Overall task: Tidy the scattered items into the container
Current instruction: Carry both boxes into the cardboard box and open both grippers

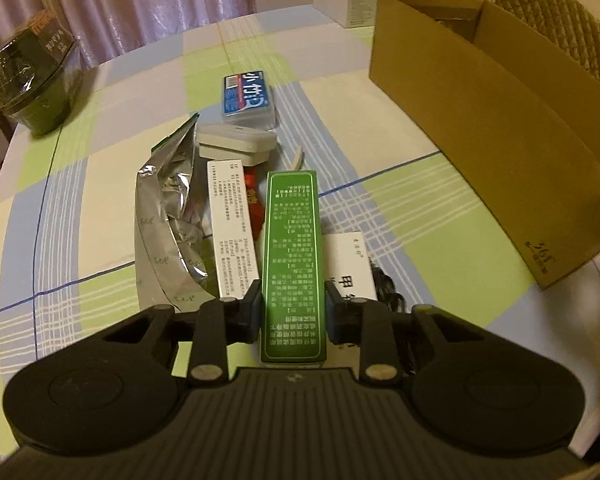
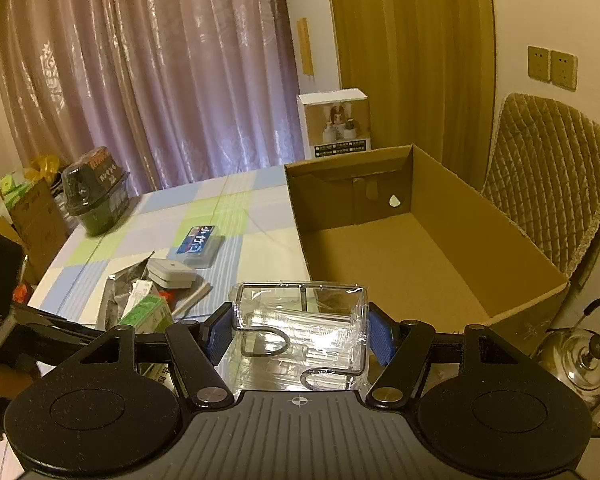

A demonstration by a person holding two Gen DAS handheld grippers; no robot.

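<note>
Two grips are set, nothing yet boxed; the cardboard box (image 2: 420,248) stands empty on the checked tablecloth (image 1: 100,208), right of the pile; the right gripper (image 2: 300,334) clamps a wrapped wire rack (image 2: 300,320) just short of its near wall; the left gripper (image 1: 292,308) has pinched the green carton (image 1: 292,240) lying on the pile; next, I judge, lift each over the wall and let go.

I'm working in a home dining room: a round table under a checked pastel tablecloth (image 1: 100,208), shiny mauve floor-length curtains (image 2: 160,72), a quilted beige chair (image 2: 552,184), a steel kettle (image 2: 576,356).
</note>
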